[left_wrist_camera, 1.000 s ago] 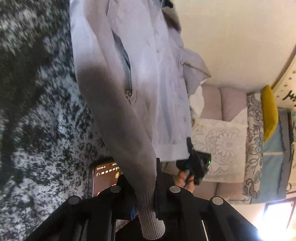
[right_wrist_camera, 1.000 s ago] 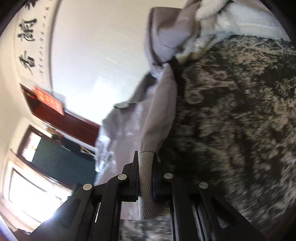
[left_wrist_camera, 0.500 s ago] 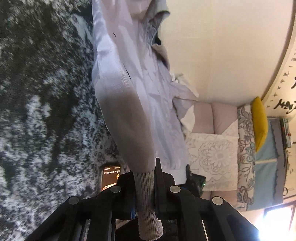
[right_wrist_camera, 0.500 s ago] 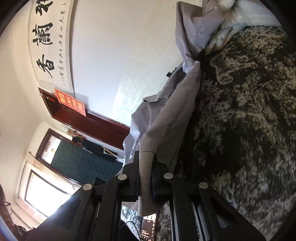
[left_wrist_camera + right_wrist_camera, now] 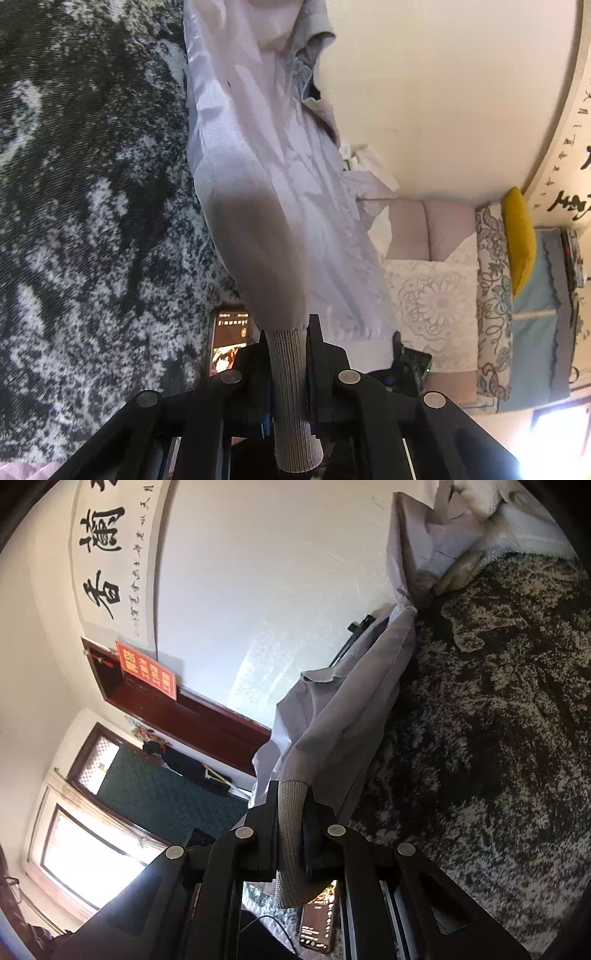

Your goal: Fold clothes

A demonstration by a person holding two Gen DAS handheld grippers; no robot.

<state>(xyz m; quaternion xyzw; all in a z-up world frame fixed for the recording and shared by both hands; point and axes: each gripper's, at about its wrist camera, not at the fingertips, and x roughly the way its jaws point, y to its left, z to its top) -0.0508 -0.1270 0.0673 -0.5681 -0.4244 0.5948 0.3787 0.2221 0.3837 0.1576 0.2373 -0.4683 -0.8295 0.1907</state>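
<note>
My left gripper (image 5: 289, 354) has its jaws clamped on the ribbed grey knit cuff (image 5: 291, 391) of a pale lilac-grey jacket (image 5: 258, 155), low in the middle of the left wrist view. From the cuff the sleeve climbs toward the upper centre of the frame, with the jacket's body hanging just right of it. The black-and-white mottled rug (image 5: 81, 221) fills the whole left half of that view, bare except for a lit smartphone (image 5: 227, 343) lying at its lower edge just left of the jaws. At right a plain cream wall leaves open room above a floral-covered sofa (image 5: 436, 295) with a mustard-yellow cushion (image 5: 519, 236).

My right gripper (image 5: 290, 819) is closed on the jacket's other ribbed cuff (image 5: 290, 842), bottom centre of the right wrist view. That sleeve runs up and right along the rug's left edge. A white wall and a dark red door frame (image 5: 192, 709) fill the left.
</note>
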